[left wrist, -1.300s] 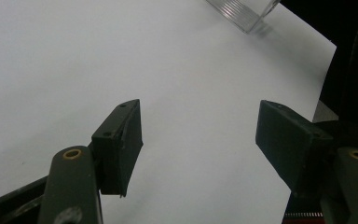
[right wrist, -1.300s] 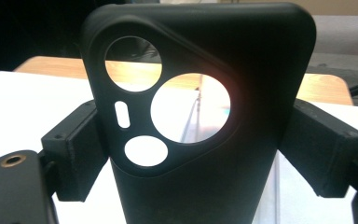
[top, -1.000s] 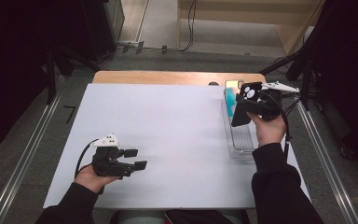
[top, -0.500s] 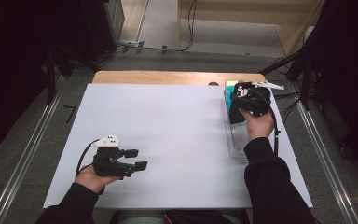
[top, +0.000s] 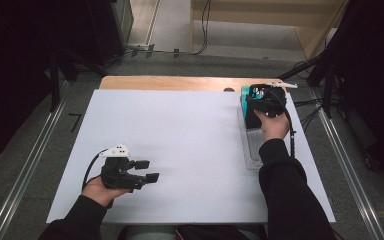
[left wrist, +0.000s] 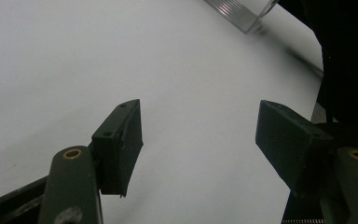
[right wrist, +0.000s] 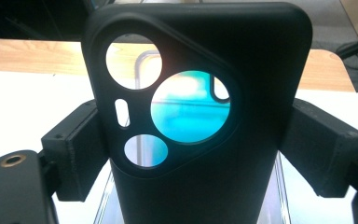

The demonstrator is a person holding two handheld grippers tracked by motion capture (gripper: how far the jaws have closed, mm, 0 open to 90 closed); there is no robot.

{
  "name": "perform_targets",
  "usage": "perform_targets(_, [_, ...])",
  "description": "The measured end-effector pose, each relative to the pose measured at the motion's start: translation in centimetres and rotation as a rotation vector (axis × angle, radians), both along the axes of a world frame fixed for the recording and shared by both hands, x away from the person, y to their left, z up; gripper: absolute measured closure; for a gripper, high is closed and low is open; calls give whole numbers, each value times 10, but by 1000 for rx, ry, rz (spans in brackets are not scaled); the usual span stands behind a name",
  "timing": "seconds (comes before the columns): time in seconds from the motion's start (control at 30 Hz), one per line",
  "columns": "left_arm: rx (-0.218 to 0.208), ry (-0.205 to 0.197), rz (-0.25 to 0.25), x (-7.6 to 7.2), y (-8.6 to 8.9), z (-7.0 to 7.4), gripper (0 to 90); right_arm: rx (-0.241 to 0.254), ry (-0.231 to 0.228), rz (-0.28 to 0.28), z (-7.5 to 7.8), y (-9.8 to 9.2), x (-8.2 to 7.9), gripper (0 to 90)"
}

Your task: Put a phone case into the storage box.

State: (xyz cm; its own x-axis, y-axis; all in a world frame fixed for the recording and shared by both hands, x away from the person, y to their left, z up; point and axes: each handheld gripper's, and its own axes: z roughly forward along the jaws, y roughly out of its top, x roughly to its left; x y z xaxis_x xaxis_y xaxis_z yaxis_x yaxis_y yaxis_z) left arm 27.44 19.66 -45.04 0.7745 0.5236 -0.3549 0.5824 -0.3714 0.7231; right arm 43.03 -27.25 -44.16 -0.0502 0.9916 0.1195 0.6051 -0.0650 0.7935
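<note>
Right claw point(right wrist: 193, 154) grips black phone case point(right wrist: 200, 116) over seemingly clear tray point(top: 252, 147).

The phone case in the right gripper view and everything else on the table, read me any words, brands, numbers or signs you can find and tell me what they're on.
No text to quote: none can be read in any view.
Black phone case, held by the right tongs: plain back, camera cutouts, no brand or lettering.
Teal thing at the clear tray: too small to tell.
White table cover: blank.
</note>
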Motion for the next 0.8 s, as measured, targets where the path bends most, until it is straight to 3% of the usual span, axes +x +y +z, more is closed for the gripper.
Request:
perform_targets(0.43, [-14, 3, 15, 2, 5, -1, 321, -19, 21, -15, 0, 8, 26, 119])
perform_targets(0.8, [-13, 7, 15, 4, 5, -1, 321, -18, 7, -19, -7, 10, 34, 106])
